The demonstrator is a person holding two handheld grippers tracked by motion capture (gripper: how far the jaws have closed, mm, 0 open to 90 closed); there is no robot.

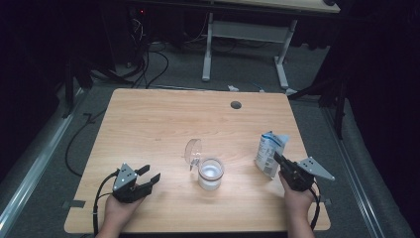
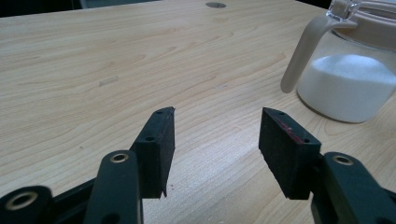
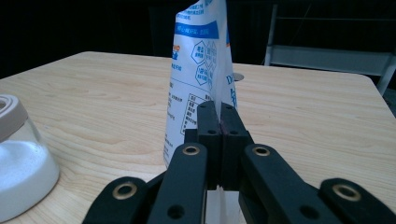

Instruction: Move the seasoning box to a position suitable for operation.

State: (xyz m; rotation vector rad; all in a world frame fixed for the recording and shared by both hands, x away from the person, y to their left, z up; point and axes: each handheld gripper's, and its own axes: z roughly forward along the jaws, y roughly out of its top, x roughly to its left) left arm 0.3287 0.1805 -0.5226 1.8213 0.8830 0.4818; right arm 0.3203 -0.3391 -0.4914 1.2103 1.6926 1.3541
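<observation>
My right tongs are covering the lower middle of the bag in the right gripper view, so its seam between the pads is not showing. The top edge is cutting off the bag's mouth, and its small print is staying too fine to read. The jar is running off the left edge there; its lid is out of frame. In the left gripper view the jar is being cropped at the top and right, its rim only partly showing. In the high view my forearms are leaving the bottom edge, and my left tongs are hiding the surface beneath them. The bag's contents cannot be told.
</observation>
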